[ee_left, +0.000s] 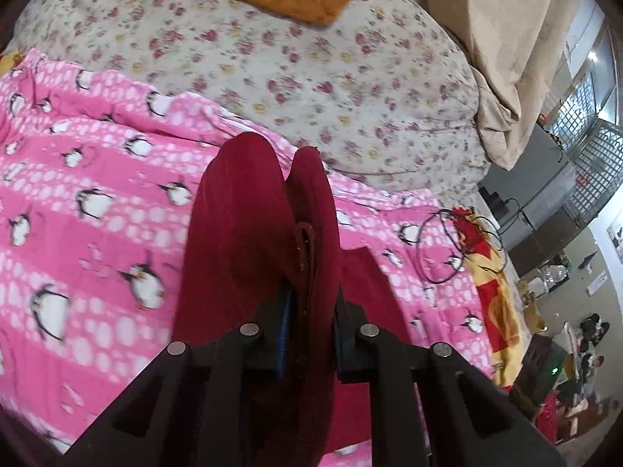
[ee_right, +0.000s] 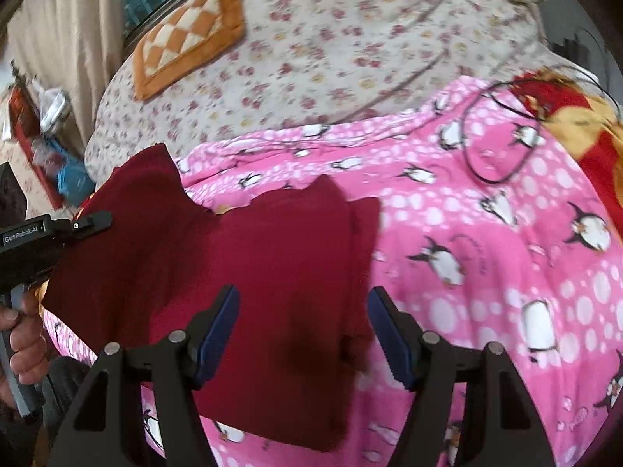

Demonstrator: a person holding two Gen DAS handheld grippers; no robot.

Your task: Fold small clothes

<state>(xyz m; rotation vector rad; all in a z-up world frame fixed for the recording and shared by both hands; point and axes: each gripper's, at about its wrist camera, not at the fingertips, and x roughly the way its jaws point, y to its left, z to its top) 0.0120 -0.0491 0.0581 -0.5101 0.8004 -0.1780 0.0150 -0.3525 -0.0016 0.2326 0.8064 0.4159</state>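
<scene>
Centrally, the left tool (ee_left: pixel 311 311) pinches a fold of the dark red garment (ee_left: pixel 253 233), lifting it at the frame's middle. The right tool (ee_right: pixel 303 330) stands spread, empty, over the same garment lying on a pink penguin blanket (ee_right: pixel 486 253) atop the floral bed (ee_right: pixel 350 39).

Floral bed (ee_left: pixel 311 62), beige curtain (ee_right: pixel 58 39)

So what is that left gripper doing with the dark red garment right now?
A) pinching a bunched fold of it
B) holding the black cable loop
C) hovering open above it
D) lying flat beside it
A: in the left wrist view the left gripper has its blue pads closed on a bunched fold of the dark red garment.
</scene>
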